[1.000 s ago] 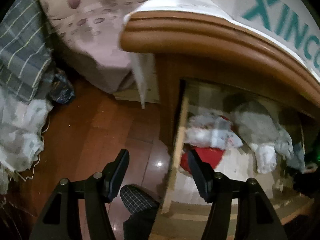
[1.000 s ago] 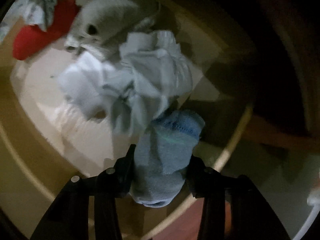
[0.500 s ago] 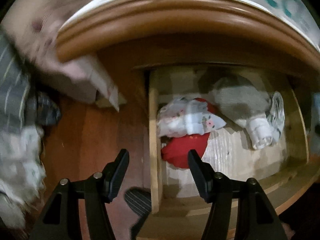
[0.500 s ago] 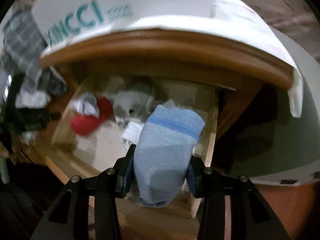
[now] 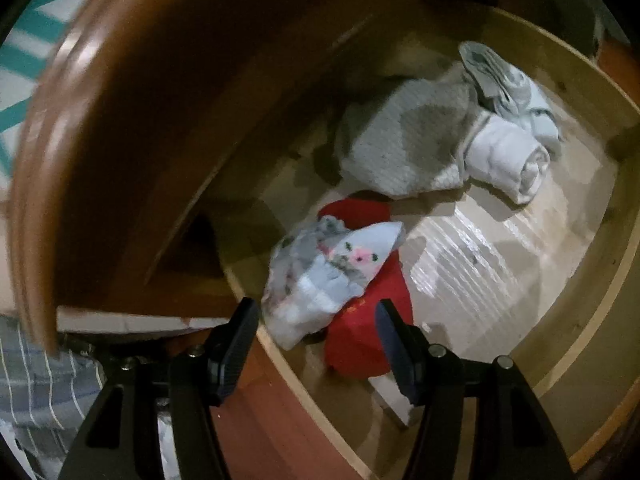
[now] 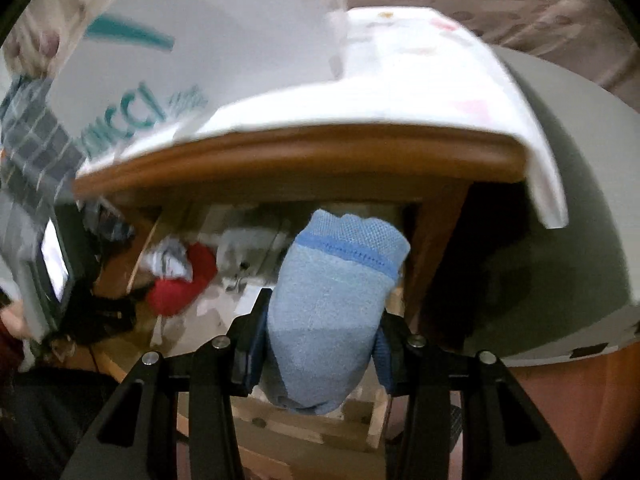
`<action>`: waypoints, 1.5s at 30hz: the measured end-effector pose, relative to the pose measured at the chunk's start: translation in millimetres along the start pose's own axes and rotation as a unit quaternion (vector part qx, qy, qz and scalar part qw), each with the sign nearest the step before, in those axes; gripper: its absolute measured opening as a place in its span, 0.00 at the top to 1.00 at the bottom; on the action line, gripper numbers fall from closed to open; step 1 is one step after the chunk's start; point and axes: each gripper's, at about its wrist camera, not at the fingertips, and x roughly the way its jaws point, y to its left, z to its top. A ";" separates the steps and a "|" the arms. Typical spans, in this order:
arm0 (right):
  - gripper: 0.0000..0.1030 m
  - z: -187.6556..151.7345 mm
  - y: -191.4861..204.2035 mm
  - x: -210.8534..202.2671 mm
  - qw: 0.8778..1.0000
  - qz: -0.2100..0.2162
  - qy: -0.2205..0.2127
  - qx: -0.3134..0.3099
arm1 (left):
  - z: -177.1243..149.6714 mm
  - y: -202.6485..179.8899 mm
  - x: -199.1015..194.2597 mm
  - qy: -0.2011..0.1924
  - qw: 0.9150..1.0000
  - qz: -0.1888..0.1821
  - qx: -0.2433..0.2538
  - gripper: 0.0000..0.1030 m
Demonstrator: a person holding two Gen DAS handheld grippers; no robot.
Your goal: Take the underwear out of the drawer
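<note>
Right now our right gripper (image 6: 320, 340) pinches a folded light-blue garment (image 6: 332, 312) with a darker blue band near its top; both pads press into its sides, and it stands up between them, clear of the open drawer (image 6: 304, 428) that shows behind and below it. Whether that blue piece is underwear or a sock we cannot tell.

Our left gripper (image 5: 316, 344) hangs over the drawer's left front corner with its jaws spread and nothing between the pads. Just beyond its fingertips a crumpled white cloth with a small floral print (image 5: 324, 276) lies on top of a red garment (image 5: 364, 332), close to the drawer's left wall (image 5: 276, 352). Farther back, toward the rear of the drawer, a grey-and-white knit piece (image 5: 400, 140) lies beside a rolled white cloth (image 5: 508, 156), which touches a bunched grey-white piece (image 5: 500, 80) near the right rear corner. The drawer floor (image 5: 480, 256) between the two clusters is pale and glossy.

Above the drawer runs the brown wooden edge of the cabinet top (image 6: 280, 164), covered by a white sheet with teal lettering (image 6: 224, 60).
</note>
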 end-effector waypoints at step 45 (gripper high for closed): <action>0.58 0.5 -6.9 6.3 0.998 0.032 0.013 0.044 | 14.6 19.2 -46.4 -0.034 0.980 -0.190 -0.051 0.94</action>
